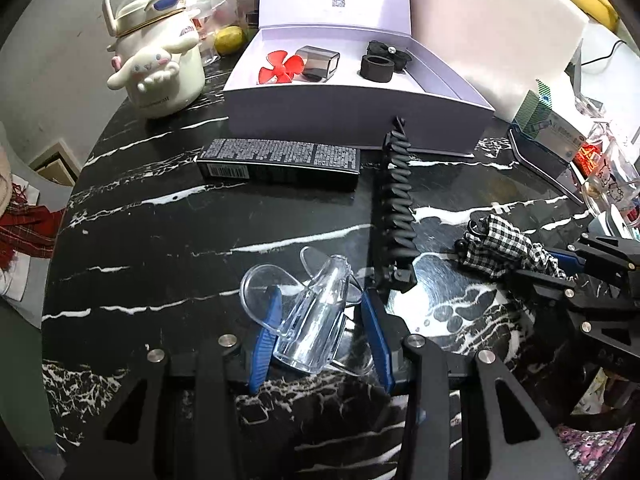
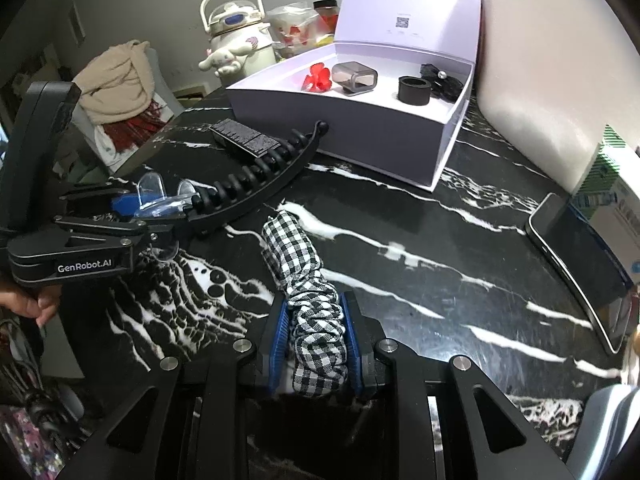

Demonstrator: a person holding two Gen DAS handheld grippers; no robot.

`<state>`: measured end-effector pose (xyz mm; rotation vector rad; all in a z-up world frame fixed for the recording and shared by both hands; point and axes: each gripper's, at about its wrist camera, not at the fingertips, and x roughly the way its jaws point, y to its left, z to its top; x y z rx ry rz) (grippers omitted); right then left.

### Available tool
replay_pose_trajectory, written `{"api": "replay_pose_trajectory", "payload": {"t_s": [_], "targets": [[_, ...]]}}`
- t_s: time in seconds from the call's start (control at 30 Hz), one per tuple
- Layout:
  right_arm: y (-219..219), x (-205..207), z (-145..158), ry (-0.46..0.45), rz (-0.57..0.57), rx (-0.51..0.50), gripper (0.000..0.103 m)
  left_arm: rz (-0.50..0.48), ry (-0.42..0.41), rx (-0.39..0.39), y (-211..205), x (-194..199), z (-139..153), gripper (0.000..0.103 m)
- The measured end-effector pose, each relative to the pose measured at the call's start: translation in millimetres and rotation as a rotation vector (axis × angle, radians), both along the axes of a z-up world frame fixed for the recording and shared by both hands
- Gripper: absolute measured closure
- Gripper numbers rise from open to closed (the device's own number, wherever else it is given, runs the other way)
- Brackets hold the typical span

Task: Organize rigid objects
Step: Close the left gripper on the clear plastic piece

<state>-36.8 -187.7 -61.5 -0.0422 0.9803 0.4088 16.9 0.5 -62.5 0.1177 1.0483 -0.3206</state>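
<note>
A: L gripper [image 1: 316, 320], what is seen?
B: Jaws are narrowed onto a clear plastic propeller piece [image 1: 310, 320]; the blue pads [image 1: 267, 328] are pressed on both its sides. It's held just above the black marble table [image 1: 160, 240], well short of the white box [image 1: 360, 116].

A: R gripper [image 2: 316, 336]?
B: Jaws are closed narrow on a black-and-white checked fabric-covered clip [image 2: 308, 280]. Its far end is pointed toward the box, with bare table in between.

A: The box itself?
B: Lid is stood open at the back. Inside, a red propeller [image 1: 280, 68] is seen at the left end, a grey rectangular sleeve [image 1: 318, 62] just beside it, then a black ring [image 1: 376, 68] and a black bow-shaped item [image 1: 388, 52] toward the right end.

A: Anything else nr the box?
B: A black ridged hair clip [image 1: 396, 200] is laid with its tip touching or almost touching the box front wall; can't tell which. A flat black carton [image 1: 280, 162] is laid in front of the box, to the left. A white character kettle [image 1: 156, 64] is stood left of the box.
</note>
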Motion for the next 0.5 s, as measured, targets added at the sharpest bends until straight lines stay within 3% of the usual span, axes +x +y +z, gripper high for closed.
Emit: {"api": "replay_pose_trajectory", "payload": {"t_s": [0.17,0.33,0.5], "targets": [[-1,0,0,-0.003,0.001,0.008,0.076,-0.011,-0.003,0.004,2,-7,1,0.062],[2,0,0,-0.001,0.023,0.028,0.053,-0.028,-0.025,0.012,2,-10,1,0.061],[12,4,0,-0.018,0.041,-0.013,0.053,-0.043,-0.021,0.016,1,-11,1,0.061]]}}
